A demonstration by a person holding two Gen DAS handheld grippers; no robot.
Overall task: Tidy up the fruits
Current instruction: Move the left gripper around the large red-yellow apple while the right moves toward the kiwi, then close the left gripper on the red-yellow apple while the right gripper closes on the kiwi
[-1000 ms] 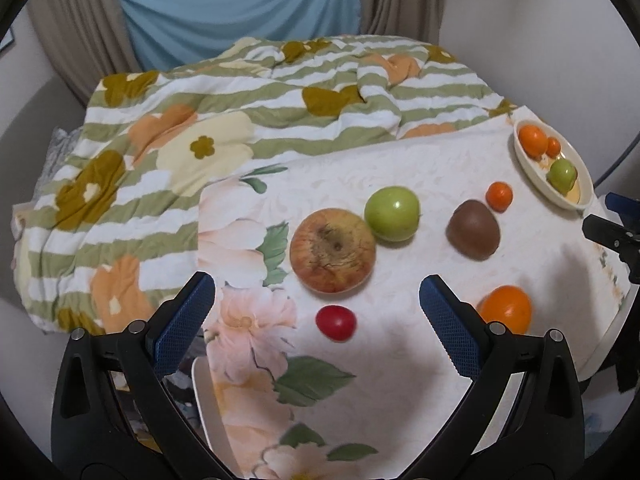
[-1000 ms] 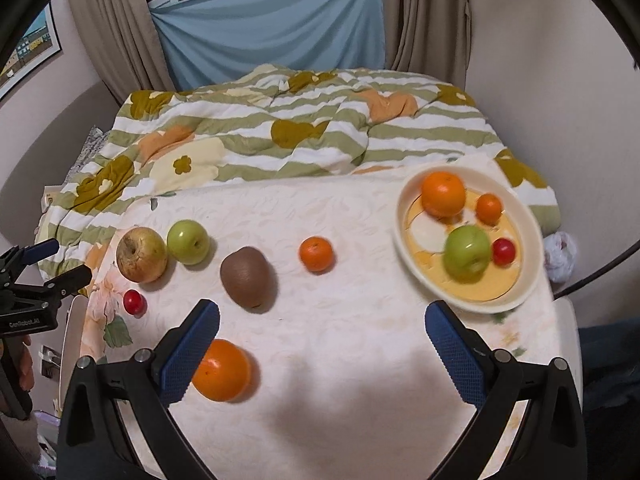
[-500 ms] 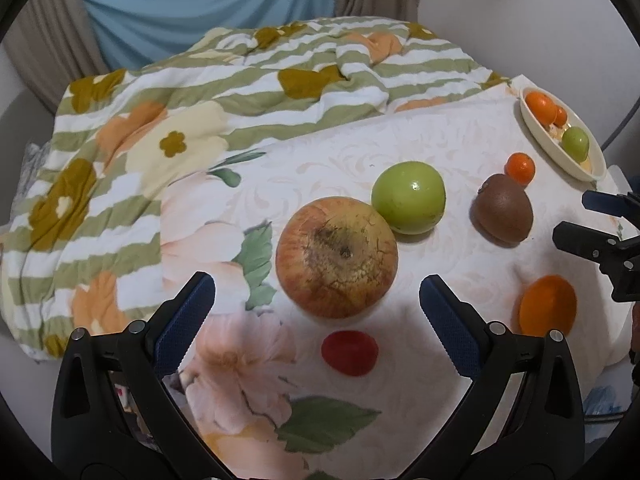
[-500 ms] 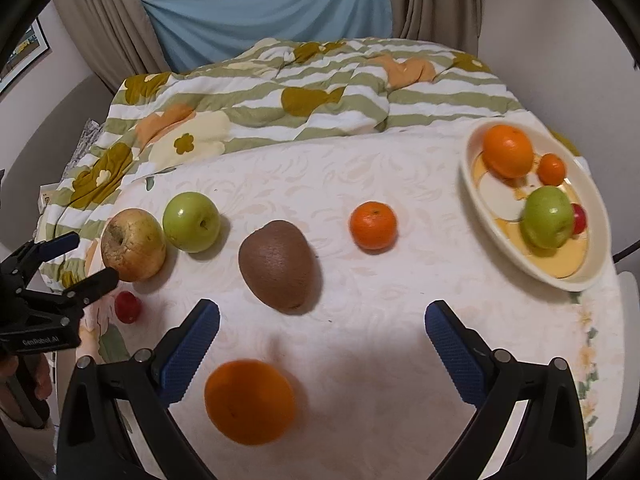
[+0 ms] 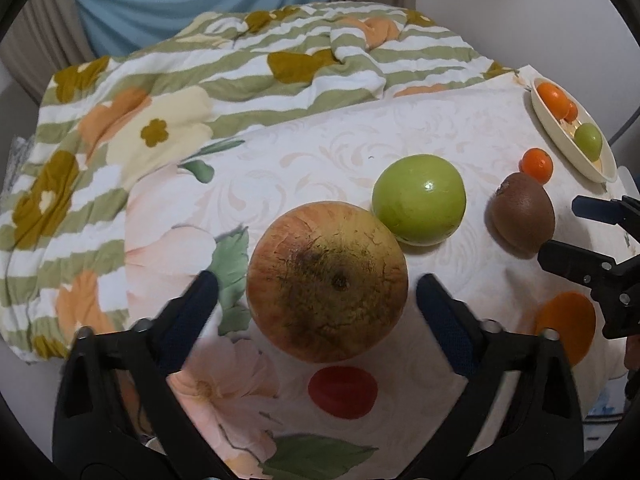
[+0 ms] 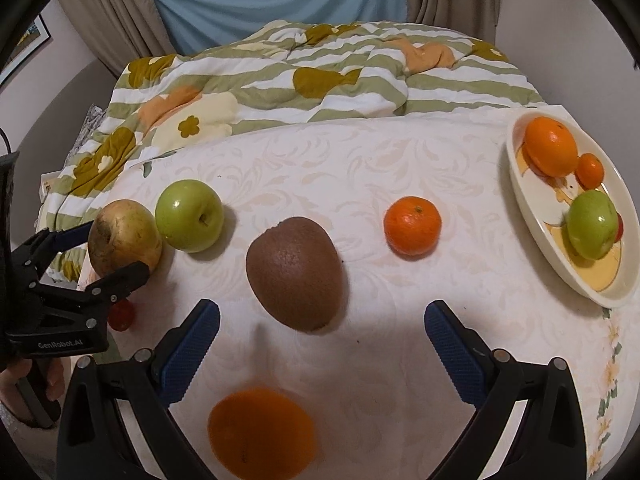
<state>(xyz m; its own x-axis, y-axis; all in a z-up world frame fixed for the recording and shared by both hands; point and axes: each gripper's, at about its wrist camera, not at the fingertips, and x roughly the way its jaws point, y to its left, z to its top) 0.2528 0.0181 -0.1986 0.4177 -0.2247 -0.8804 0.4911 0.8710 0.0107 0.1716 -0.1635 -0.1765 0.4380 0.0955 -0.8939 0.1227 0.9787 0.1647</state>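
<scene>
A large russet apple (image 5: 326, 282) lies on the white cloth between the fingers of my left gripper (image 5: 316, 282). Its jaws are closing, and a thin gap shows at each blue pad. The right wrist view shows that left gripper (image 6: 112, 252) around the same apple (image 6: 122, 240). My right gripper (image 6: 322, 308) is open, low over the cloth, with a brown kiwi (image 6: 294, 272) just ahead between its tips. An orange (image 6: 262, 432) sits blurred near its left finger. A cream bowl (image 6: 532, 232) at the right holds an orange, a small mandarin, a green apple and a red tomato.
A green apple (image 5: 419, 199) touches the russet apple's far right side. A cherry tomato (image 5: 343, 386) lies just in front of it. A loose mandarin (image 6: 412, 230) sits between the kiwi and the bowl. A striped floral quilt (image 5: 240, 80) covers the bed behind.
Both grippers have come down and closer to the cloth, so the fruit looms larger. The left jaws have narrowed around the russet apple. The right gripper now frames the kiwi.
</scene>
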